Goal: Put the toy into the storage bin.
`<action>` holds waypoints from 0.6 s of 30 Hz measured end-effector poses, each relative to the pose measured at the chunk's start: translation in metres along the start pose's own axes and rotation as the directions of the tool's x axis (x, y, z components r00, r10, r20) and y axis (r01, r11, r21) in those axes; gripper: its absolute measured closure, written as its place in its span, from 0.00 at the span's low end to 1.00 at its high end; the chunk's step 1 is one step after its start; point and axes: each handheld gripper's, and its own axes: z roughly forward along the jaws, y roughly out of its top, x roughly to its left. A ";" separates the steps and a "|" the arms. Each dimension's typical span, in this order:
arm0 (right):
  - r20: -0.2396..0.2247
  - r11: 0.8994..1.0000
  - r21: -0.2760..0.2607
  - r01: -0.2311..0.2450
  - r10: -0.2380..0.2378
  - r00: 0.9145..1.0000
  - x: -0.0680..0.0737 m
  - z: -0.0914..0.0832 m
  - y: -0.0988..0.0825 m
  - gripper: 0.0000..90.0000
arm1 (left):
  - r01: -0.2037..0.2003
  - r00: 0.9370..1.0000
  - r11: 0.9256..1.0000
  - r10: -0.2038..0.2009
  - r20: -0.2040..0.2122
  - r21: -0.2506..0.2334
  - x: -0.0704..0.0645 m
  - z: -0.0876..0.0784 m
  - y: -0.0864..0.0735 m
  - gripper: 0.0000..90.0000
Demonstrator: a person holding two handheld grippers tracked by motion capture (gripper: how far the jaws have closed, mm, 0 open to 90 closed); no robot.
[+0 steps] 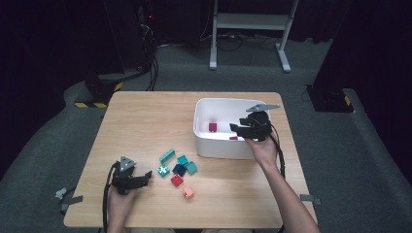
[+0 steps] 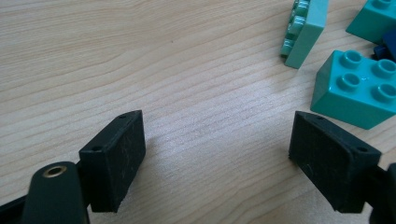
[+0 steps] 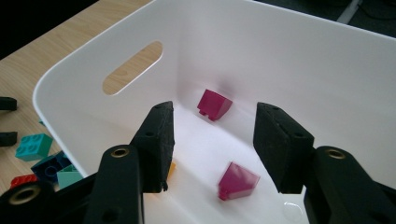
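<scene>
From up high I see my right gripper (image 1: 239, 129) hanging over the white bin (image 1: 203, 141) at the table's (image 1: 145, 121) far right. Its jaws stand apart with nothing between them, and a magenta brick (image 3: 237, 181) lies on the bin floor just below (blurred in the right gripper view). A second magenta brick (image 3: 214, 104) rests near the back wall, and an orange piece (image 3: 171, 169) peeks out behind one jaw. My left gripper (image 1: 144, 178) rests low over the table, spread wide and empty, just beside a turquoise four-stud brick (image 2: 357, 88) and a mint brick on its side (image 2: 303, 30).
</scene>
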 end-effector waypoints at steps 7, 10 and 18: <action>-0.011 0.999 -0.039 0.027 -0.028 1.000 0.011 -0.008 -0.001 0.50 | 0.000 1.000 1.000 0.000 0.000 0.000 0.000 0.000 0.000 0.21; -0.027 0.998 -0.056 0.031 -0.032 0.999 0.014 -0.014 0.000 0.48 | 0.000 1.000 1.000 0.000 0.000 0.000 0.000 0.000 0.000 0.21; -0.050 0.995 -0.085 0.049 -0.054 0.997 0.023 -0.024 -0.003 0.47 | 0.000 1.000 1.000 0.000 0.000 0.000 0.000 0.000 0.000 0.21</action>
